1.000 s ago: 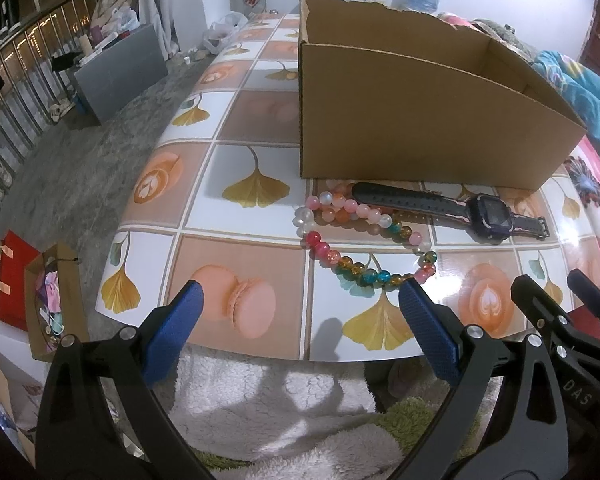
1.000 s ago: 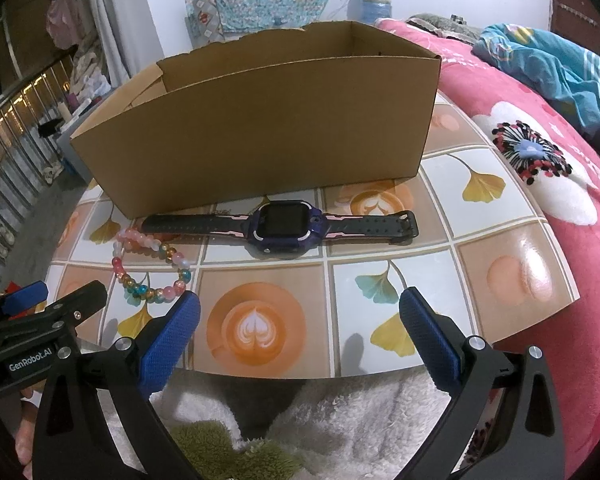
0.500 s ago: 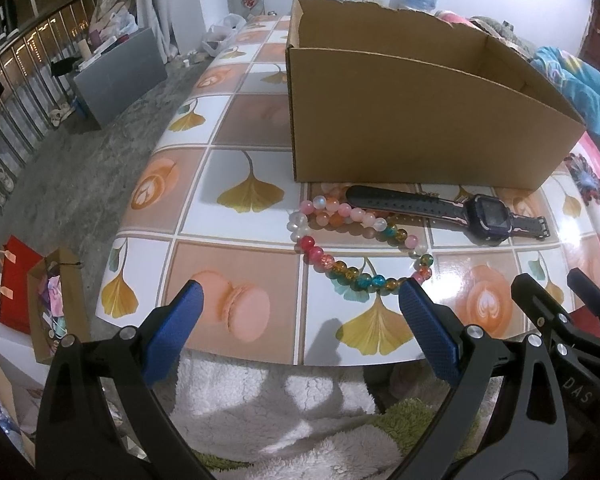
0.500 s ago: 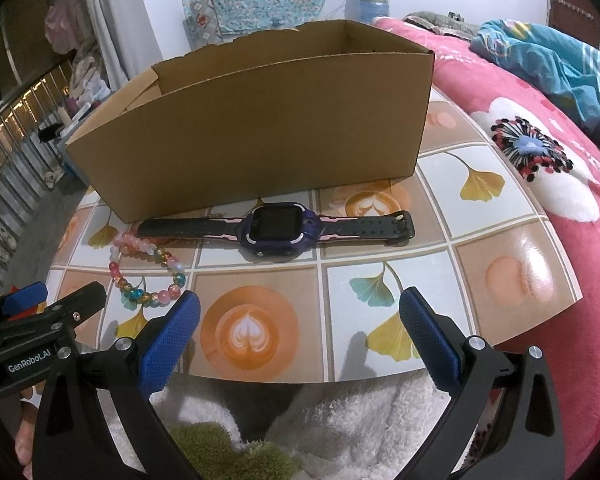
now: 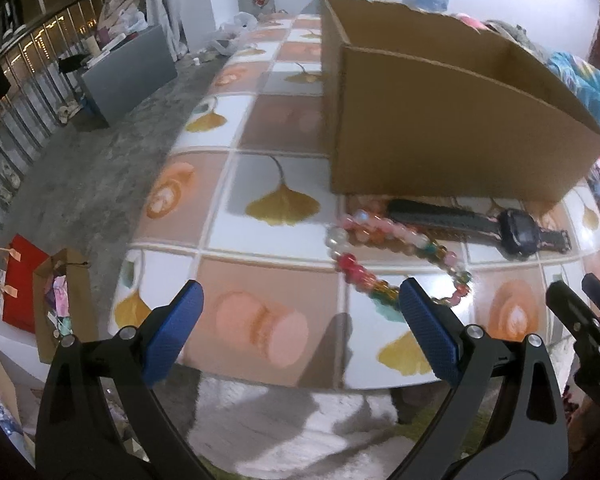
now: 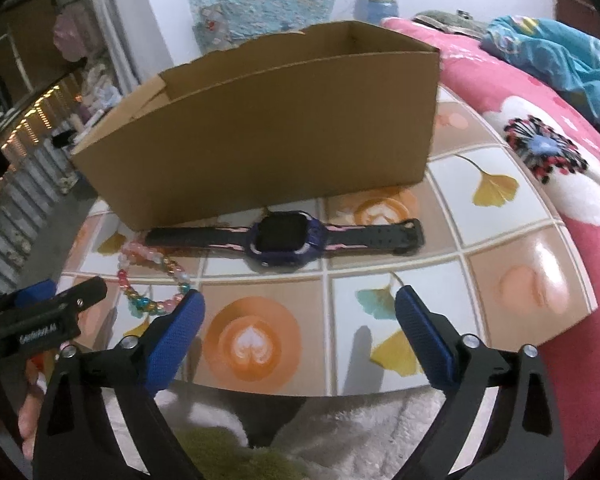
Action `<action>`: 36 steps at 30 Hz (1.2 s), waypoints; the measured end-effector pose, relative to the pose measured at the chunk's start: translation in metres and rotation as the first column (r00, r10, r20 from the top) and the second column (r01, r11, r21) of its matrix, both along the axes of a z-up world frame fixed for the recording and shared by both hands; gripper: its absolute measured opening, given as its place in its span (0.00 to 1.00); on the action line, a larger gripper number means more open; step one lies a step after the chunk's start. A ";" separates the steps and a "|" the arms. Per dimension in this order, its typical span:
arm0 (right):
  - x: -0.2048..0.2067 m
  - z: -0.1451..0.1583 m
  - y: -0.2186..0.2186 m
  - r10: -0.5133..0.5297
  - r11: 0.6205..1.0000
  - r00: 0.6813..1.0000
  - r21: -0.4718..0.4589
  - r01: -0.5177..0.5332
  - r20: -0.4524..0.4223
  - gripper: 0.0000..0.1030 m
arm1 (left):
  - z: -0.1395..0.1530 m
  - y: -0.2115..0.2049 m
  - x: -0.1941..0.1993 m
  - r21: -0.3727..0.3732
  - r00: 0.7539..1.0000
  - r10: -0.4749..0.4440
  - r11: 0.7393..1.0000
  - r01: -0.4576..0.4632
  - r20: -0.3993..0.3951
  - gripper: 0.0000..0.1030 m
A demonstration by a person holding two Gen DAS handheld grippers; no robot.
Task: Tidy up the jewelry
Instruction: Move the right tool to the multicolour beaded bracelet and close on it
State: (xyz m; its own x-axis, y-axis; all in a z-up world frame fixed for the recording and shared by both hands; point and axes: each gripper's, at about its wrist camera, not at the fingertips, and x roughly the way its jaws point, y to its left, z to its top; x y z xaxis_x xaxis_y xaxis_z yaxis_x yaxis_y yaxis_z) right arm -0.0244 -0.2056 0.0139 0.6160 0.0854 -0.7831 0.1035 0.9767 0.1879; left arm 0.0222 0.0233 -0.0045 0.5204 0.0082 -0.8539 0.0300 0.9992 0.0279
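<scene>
A bracelet of coloured beads (image 5: 350,262) lies on the tiled tabletop (image 5: 260,236) in front of an open cardboard box (image 5: 440,132). To its right lies a dark purple smartwatch (image 5: 518,232), strap flat. My left gripper (image 5: 300,296) hovers open at the table's near edge, its right finger just before the beads. In the right wrist view the watch (image 6: 286,238) lies straight ahead of my right gripper (image 6: 300,298). Its jaws are closing with nothing between them. The bracelet (image 6: 156,258) and the box (image 6: 260,140) show there too.
Pink floral bedding (image 6: 540,148) borders the table on the right. A white fluffy rug (image 5: 280,420) lies below the near edge. Paper bags (image 5: 24,280) and a grey case (image 5: 128,80) stand on the floor to the left.
The left wrist view has shifted a little, so the bracelet now sits close to that gripper's right finger. The right gripper's fingers stand slightly narrower. Bracelet, watch and box have not moved.
</scene>
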 end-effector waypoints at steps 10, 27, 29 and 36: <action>0.024 -0.003 0.032 0.183 0.980 0.983 0.072 -0.183 0.007 0.62 | 0.009 0.020 0.006 -0.177 0.985 -0.137 0.972 0.154 0.104 0.92; 0.051 -0.023 0.064 0.289 0.957 0.954 0.061 -0.284 -0.078 0.35 | -0.006 0.017 0.023 -0.231 0.964 -0.235 0.938 0.258 0.123 0.64; 0.052 -0.024 0.065 0.294 0.955 0.952 0.054 -0.291 -0.088 0.34 | -0.011 0.014 0.026 -0.240 0.960 -0.258 0.931 0.276 0.107 0.54; 0.056 -0.022 0.068 0.306 0.952 0.947 0.011 -0.307 -0.093 0.19 | -0.024 0.006 0.035 -0.221 0.952 -0.302 0.926 0.305 0.051 0.23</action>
